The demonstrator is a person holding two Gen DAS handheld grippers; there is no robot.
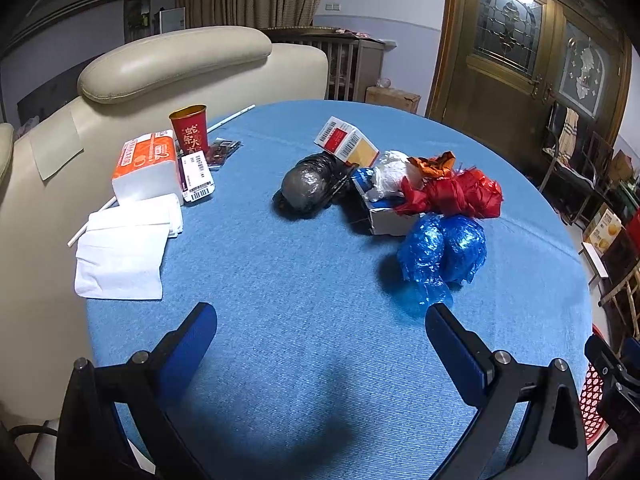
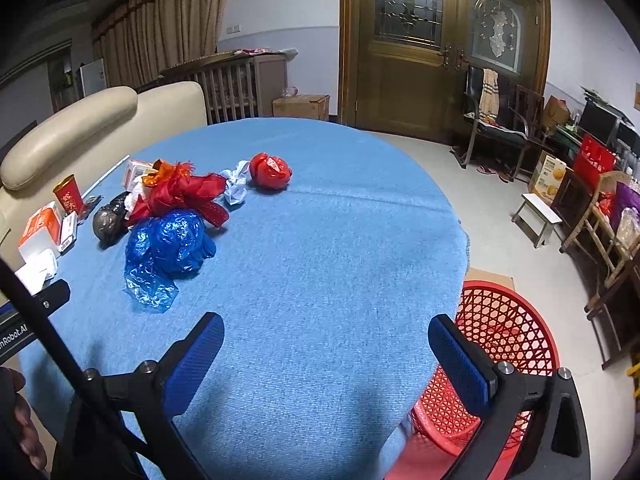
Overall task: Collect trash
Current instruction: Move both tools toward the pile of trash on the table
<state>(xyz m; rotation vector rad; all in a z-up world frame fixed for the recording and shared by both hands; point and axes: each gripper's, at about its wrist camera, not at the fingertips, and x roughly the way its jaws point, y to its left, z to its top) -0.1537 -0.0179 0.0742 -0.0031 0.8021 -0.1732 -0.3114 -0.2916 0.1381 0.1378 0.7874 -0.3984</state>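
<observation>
Trash lies on the round blue table (image 1: 320, 240): a crumpled blue plastic bag (image 1: 444, 252), a red plastic bag (image 1: 456, 194), a black bag (image 1: 312, 186), white crumpled paper (image 1: 390, 172) and small cartons (image 1: 346, 142). In the right wrist view the blue bag (image 2: 168, 248) and red bag (image 2: 180, 196) sit at the left, with a red ball of plastic (image 2: 270, 171) and white paper (image 2: 237, 186) further back. A red mesh basket (image 2: 500, 344) stands on the floor by the table's right edge. My left gripper (image 1: 320, 344) is open and empty above the table, short of the blue bag. My right gripper (image 2: 326, 354) is open and empty.
A tissue pack (image 1: 146, 166), loose white tissues (image 1: 124, 248), a red paper cup (image 1: 190, 130) and a straw (image 1: 232, 118) lie at the table's left. A cream sofa (image 1: 172, 64) stands behind. Chairs (image 2: 496, 120), a stool (image 2: 538, 216) and boxes stand on the right.
</observation>
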